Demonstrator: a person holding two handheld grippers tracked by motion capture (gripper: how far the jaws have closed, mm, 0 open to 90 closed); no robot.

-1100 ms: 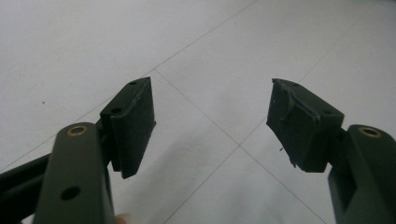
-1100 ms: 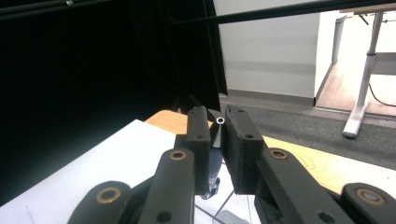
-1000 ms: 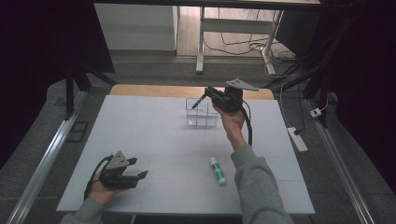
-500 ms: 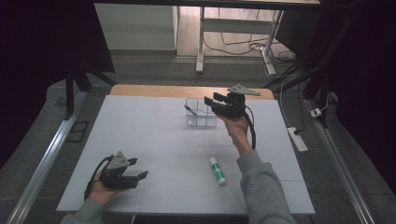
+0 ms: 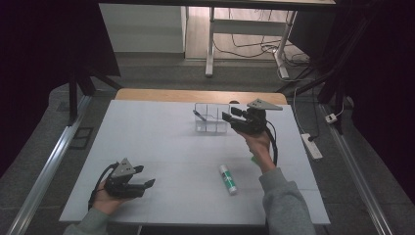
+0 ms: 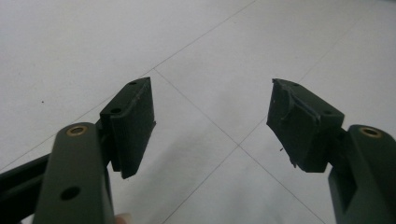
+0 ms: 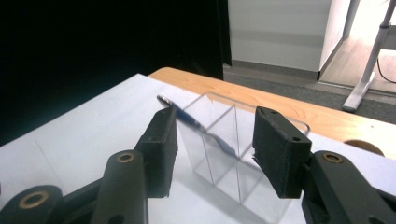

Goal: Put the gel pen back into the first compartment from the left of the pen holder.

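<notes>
Clear organiser (image 5: 211, 117), blue pen (image 7: 196, 125), white-green glue stick (image 5: 227, 178).

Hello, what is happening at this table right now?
A person works with a gripper in each hand. The right gripper is beside a clear divided box at the far side of the table; its jaws are open, and a pen leans inside the box. The left gripper rests open near the front edge. A glue stick lies untouched.

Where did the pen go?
The pen leans in the left compartment of the clear box at the table's far edge, just left of the right gripper.
</notes>
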